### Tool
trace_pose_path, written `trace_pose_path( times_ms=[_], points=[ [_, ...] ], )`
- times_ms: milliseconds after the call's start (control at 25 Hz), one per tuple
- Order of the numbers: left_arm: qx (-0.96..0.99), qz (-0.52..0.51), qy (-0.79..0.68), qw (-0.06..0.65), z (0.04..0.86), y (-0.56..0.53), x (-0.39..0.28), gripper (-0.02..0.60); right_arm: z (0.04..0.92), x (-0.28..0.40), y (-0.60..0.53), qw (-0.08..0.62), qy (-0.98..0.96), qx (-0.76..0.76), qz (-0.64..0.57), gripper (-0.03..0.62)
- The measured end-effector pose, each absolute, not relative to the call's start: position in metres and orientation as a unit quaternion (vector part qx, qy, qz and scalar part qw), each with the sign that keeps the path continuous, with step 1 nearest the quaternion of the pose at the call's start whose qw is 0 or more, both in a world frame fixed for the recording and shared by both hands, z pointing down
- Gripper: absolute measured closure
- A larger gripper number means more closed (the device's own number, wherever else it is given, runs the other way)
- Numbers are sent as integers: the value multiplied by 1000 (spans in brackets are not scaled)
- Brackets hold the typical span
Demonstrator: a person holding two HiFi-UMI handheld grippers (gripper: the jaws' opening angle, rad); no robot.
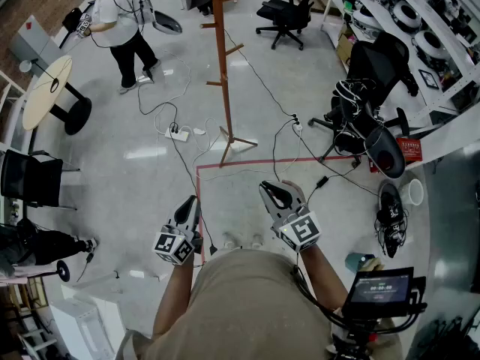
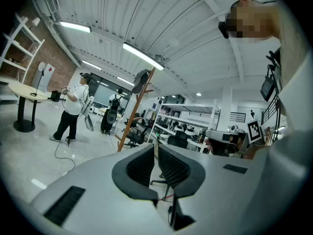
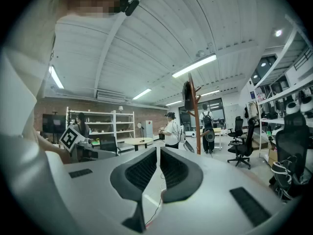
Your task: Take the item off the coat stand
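The wooden coat stand (image 1: 222, 58) rises from the floor some way ahead of me, beyond a red tape line. A dark item (image 2: 141, 81) hangs near its top in the left gripper view, and the right gripper view shows that dark item (image 3: 187, 96) too. My left gripper (image 1: 189, 207) is held low in front of my body, far short of the stand. Its jaws (image 2: 155, 148) are shut with nothing between them. To its right, my right gripper (image 1: 274, 194) is also shut and empty (image 3: 158, 151).
A person in a white shirt (image 1: 120, 21) stands at the far left beside a round table (image 1: 46, 88). Cables and a power strip (image 1: 178, 133) lie on the floor near the stand's base. Office chairs (image 1: 367, 118) and shelves line the right side. A screen (image 1: 386, 287) sits at my lower right.
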State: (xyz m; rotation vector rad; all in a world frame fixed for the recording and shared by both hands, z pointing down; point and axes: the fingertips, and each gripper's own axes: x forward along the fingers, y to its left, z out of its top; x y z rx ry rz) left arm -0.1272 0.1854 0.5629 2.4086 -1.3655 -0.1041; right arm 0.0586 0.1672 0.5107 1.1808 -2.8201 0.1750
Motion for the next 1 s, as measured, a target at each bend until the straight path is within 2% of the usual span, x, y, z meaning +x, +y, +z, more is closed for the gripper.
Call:
trace_pose_path(
  times_ms=[880,1000],
  points=[
    [862,-22,-477,172,557,190,-105,558,509,80,179,12,-921,380,78,559],
    [860,-24,-483,161,553,189,-102,558,509,89,180,5,-922,379,77,496]
  ],
)
